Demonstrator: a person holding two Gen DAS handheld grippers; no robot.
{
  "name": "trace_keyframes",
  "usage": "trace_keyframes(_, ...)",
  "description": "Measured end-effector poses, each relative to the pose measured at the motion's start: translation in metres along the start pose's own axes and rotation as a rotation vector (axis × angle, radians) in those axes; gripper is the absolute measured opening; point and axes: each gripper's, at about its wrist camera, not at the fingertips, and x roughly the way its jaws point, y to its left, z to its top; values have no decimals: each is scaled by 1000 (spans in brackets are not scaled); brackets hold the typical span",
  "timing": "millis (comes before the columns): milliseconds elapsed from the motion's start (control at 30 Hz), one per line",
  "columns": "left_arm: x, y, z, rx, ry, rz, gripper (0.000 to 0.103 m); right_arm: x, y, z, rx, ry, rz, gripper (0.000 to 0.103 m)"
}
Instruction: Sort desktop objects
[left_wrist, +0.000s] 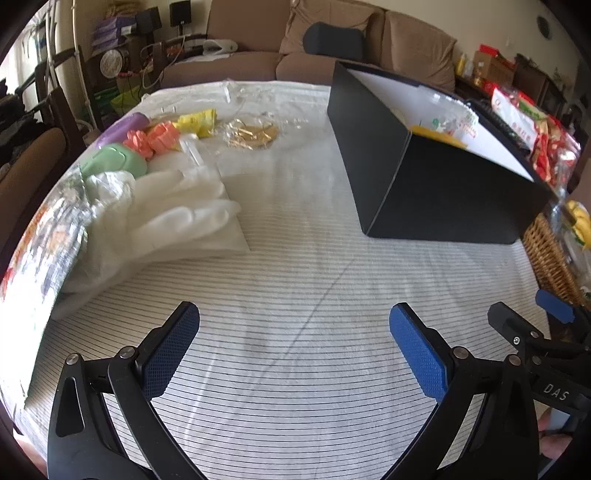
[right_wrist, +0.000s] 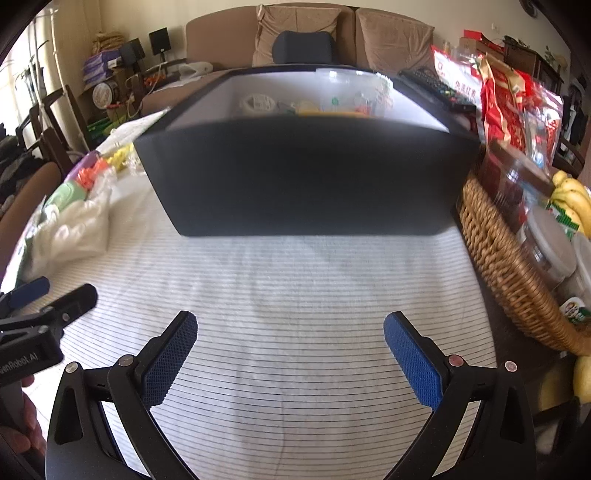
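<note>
Striped tablecloth (left_wrist: 295, 280) — brown sofa (left_wrist: 258, 48) behind

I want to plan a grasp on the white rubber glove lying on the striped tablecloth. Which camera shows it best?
The left wrist view: the white rubber glove lies large and sharp there, fingers spread flat and pointing right. The right wrist view shows it only as a small crumpled white shape at the left edge, fingers indistinct.

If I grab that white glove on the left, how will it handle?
The white glove looks thin and limp, lying crumpled with fingers splayed flat, so it will likely droop and drag from the jaws. It seems very light. It rests against the green case and may nudge or snag neighbours as it lifts.
</note>
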Motion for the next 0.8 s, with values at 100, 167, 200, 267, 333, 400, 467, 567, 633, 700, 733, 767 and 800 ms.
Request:
trace_keyframes(100,-23,9,15,4,-29,19,103,-17,4,13,-17,-13,-5,103)
trace_keyframes(167,-37,12,29,12,-44,27,103,-27,5,24,-25,-23,-12,103)
trace_keyframes(200,-43,14,36,16,-50,34,103,-31,7,31,-24,-32,-13,103)
trace_keyframes(267,-55,17,51,19,-70,36,103,-44,11,44,-23,-47,-18,103)
trace_keyframes(333,-65,18,65,15,-87,34,103,-54,13,57,-19,-64,-15,103)
trace_keyframes(400,-76,16,77,16,-104,31,103,-64,13,70,-7,-79,-10,103)
trace_keyframes(467,-83,11,87,24,-118,27,103,-71,11,81,0,-88,-3,103)
trace_keyframes(567,-91,2,103,24,-130,13,103,-79,12,98,-16,-103,-15,103)
trace_keyframes(633,-93,-4,113,20,-133,7,103,-83,12,107,-27,-115,-22,103)
trace_keyframes(700,-94,-12,121,27,-136,8,103,-84,10,115,-24,-121,-21,103)
trace_keyframes(733,-93,-16,124,33,-137,10,103,-84,10,118,-20,-123,-20,103)
trace_keyframes(767,-91,-20,129,40,-138,12,103,-84,9,122,-15,-124,-17,103)
trace_keyframes(800,-89,-23,132,45,-136,13,103,-83,8,125,-13,-125,-17,103)
